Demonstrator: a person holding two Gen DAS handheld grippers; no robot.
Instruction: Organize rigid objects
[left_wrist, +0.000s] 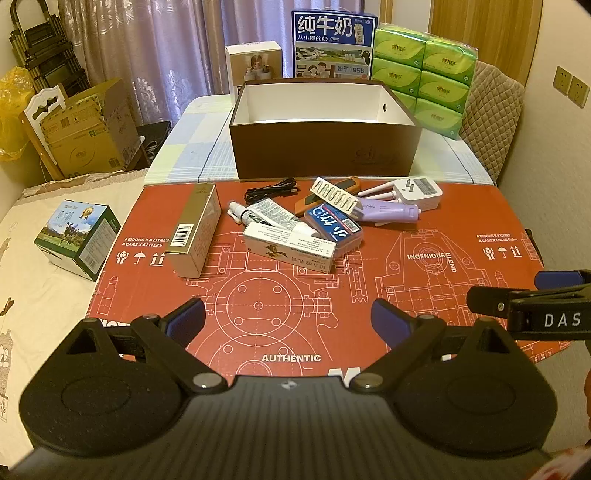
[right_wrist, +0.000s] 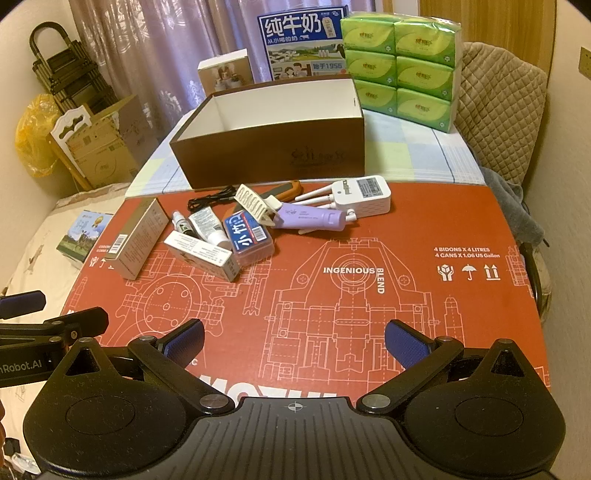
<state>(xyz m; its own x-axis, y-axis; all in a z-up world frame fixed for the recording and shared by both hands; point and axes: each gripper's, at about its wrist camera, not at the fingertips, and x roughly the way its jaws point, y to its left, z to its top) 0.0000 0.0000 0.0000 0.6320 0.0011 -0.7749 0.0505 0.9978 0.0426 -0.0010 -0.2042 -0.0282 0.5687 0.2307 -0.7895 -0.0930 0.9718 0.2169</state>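
Observation:
An open brown box (left_wrist: 325, 147) with a white inside stands behind the red cardboard sheet (left_wrist: 424, 288); it also shows in the right wrist view (right_wrist: 273, 155). A pile of small items lies in front of it: a gold carton (left_wrist: 194, 230), a white medicine box (left_wrist: 288, 247), a tube (left_wrist: 273, 218), a blue case (left_wrist: 334, 225), a pill strip (left_wrist: 334, 194), a purple device (left_wrist: 388, 212), a white router (left_wrist: 417, 192) and a black cable (left_wrist: 271, 192). My left gripper (left_wrist: 288, 317) is open and empty, near the sheet's front. My right gripper (right_wrist: 293, 338) is open and empty, beside it.
A milk carton box (left_wrist: 332, 40), green tissue packs (left_wrist: 424, 70) and a small white box (left_wrist: 255, 62) stand behind the brown box. A green milk box (left_wrist: 77, 236) sits on the cloth at left. A cardboard box (left_wrist: 88, 129) and a padded chair (left_wrist: 491, 118) flank the table.

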